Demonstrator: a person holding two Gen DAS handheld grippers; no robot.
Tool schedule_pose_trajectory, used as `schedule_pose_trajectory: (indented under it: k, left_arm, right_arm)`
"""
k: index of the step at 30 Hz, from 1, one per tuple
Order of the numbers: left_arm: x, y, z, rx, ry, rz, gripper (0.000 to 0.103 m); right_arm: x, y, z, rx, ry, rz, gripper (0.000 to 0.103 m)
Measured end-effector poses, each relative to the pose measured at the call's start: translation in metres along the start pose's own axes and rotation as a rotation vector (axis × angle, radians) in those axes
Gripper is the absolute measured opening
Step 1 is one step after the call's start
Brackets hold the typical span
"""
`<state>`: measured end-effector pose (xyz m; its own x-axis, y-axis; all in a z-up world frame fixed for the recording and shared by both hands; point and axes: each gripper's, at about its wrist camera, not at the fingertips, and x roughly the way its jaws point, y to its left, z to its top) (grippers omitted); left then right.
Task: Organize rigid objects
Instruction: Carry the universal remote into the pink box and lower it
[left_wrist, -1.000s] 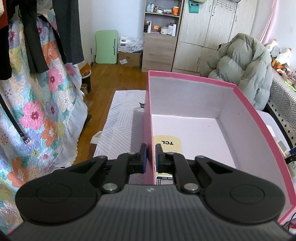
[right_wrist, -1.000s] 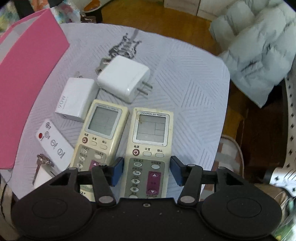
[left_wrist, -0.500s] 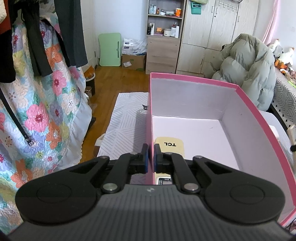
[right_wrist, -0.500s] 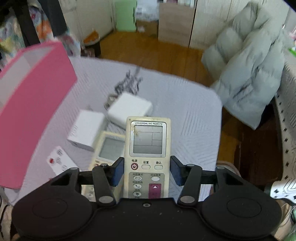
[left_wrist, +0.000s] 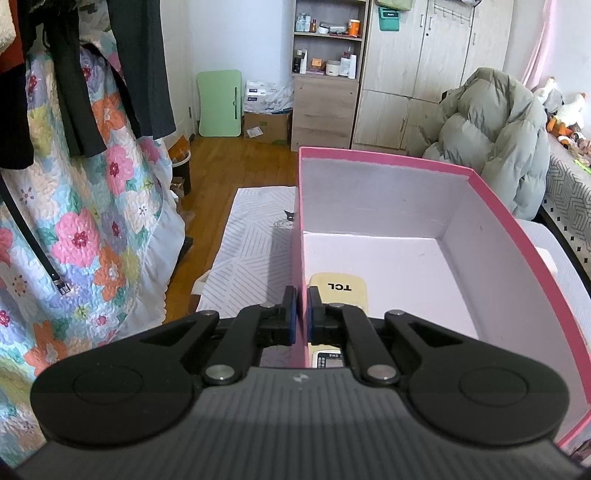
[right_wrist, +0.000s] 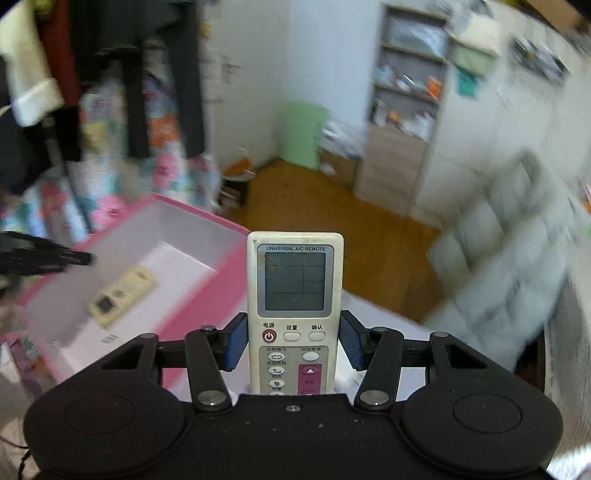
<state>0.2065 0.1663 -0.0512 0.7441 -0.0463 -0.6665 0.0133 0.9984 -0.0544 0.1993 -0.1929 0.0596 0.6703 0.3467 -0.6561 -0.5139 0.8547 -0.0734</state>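
Universal A/C remote (right_wrist: 295, 295) sits between the pads of the right gripper (right_wrist: 293, 345), clamped across its narrow width at about the power-button row. Jaws stand roughly half open, pressing on both long edges. Long axis of the remote runs straight out along the fingers, screen end forward, button end back toward the gripper body. It is off the table, held in the air.

Key relation: the pink box (right_wrist: 207, 306) lies ahead and to the left of the held remote, lower down, its open top facing up. The near pink wall is between remote and white floor of the box, so the next move probably needs to carry leftward over that rim, then down.

Already in the box: TCL remote (left_wrist: 338, 291), flat on the floor near the left wall, long axis along the box length. Free floor to its right looks enough for a second remote laid parallel.

Left gripper (left_wrist: 301, 317) is pinched nearly closed on the box's left wall, one pad outside, one inside, holding it steady. Right hand is the one carrying; background heavily blurred in the right wrist view.
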Motion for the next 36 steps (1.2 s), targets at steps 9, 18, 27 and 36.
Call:
schedule_pose_trajectory:
  k: [9, 18, 27, 36]
  left_arm:
    - [-0.005, -0.008, -0.005, 0.046, -0.011, 0.027, 0.004]
    - [-0.006, -0.005, -0.009, 0.042, -0.027, 0.005, 0.004]
    - [-0.005, 0.005, -0.009, 0.019, -0.026, -0.033, 0.006]
    - [-0.006, 0.013, -0.011, -0.007, -0.026, -0.076, 0.007]
  right_arm:
    - [0.04, 0.104, 0.073, -0.371, 0.144, 0.085, 0.058]
    - [0.113, 0.169, 0.071, -0.606, 0.27, 0.143, 0.058]
    - [0.172, 0.188, 0.058, -0.65, 0.399, 0.173, 0.057]
    - [0.185, 0.193, 0.074, -0.704, 0.458, 0.193, 0.057]
